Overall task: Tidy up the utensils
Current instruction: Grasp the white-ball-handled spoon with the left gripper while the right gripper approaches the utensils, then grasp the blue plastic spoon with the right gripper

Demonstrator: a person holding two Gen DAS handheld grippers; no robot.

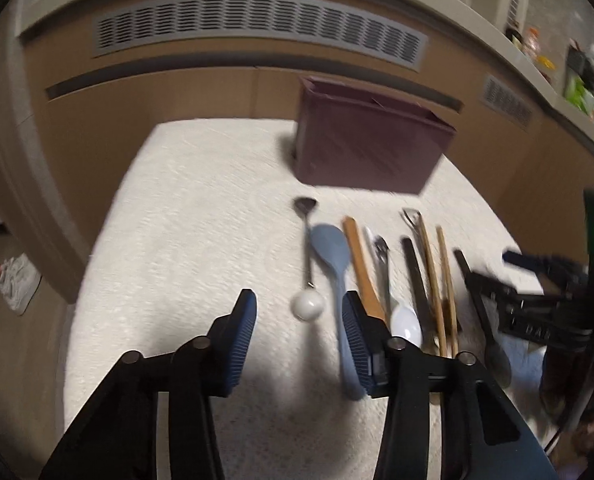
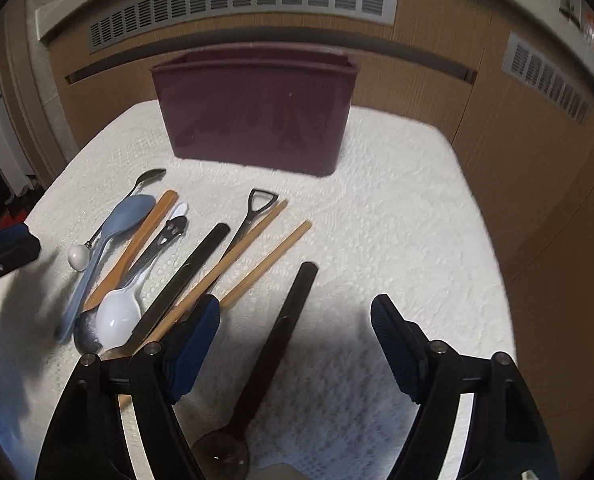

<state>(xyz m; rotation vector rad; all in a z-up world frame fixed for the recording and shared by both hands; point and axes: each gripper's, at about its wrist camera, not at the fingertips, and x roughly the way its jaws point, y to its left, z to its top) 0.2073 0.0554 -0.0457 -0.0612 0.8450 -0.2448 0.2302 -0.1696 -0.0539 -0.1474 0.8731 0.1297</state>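
Several utensils lie in a row on a white textured cloth (image 1: 185,208). From the left: a metal spoon with a white ball end (image 1: 307,307), a blue spoon (image 1: 331,248), a wooden spatula (image 1: 359,256), a white spoon (image 1: 406,320), chopsticks (image 1: 447,276) and a dark ladle (image 2: 281,332). A maroon bin (image 1: 371,144) stands behind them, also in the right wrist view (image 2: 253,116). My left gripper (image 1: 299,312) is open above the ball-end spoon. My right gripper (image 2: 295,320) is open above the dark ladle's handle.
A brown cabinet wall with grey vents (image 1: 257,24) runs behind the table. A shelf with bottles (image 1: 537,48) is at the far right. The cloth's right half (image 2: 397,208) carries no utensils.
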